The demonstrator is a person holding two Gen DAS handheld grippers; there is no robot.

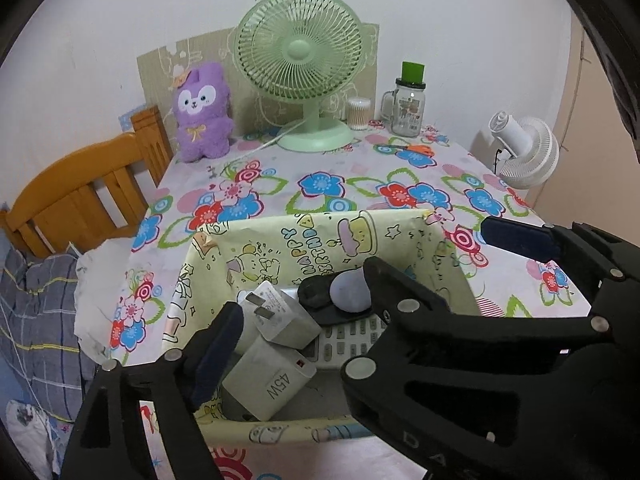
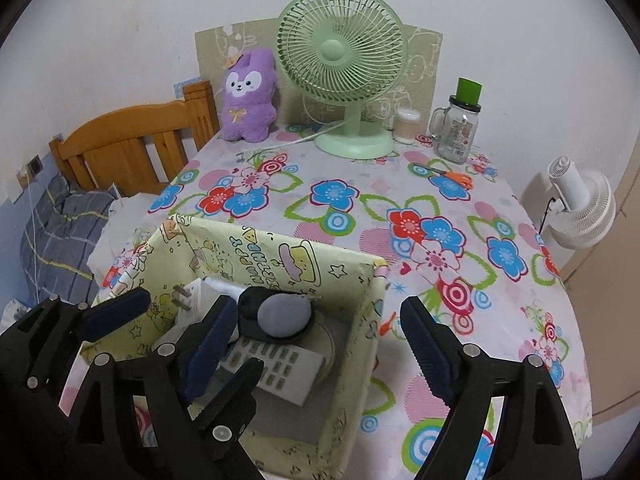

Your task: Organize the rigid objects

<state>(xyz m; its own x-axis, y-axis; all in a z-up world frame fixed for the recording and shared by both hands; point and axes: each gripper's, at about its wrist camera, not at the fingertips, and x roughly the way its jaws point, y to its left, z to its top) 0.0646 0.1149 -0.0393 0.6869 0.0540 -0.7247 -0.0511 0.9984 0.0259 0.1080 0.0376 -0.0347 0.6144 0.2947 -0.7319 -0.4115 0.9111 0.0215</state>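
Observation:
A box lined with yellow birthday paper (image 1: 320,236) (image 2: 280,256) stands at the near edge of the flowered table. Inside lie a white plug charger (image 1: 284,320) (image 2: 192,300), a second charger marked 45W (image 1: 268,384), a white remote control (image 1: 348,340) (image 2: 280,368) and a grey oval piece on a black one (image 1: 350,292) (image 2: 282,316). My left gripper (image 1: 320,312) hovers open over the box's left half, its right finger hidden behind the other tool. My right gripper (image 2: 318,308) (image 1: 428,246) is open above the box's right wall. Neither holds anything.
At the back stand a green desk fan (image 1: 300,52), a purple plush (image 1: 204,112), a swab tub (image 1: 358,112) and a green-lidded glass jar (image 1: 408,108). Orange scissors (image 2: 452,176) lie nearby. A white fan (image 2: 580,208) sits off the right edge, a wooden bed frame (image 1: 80,196) on the left.

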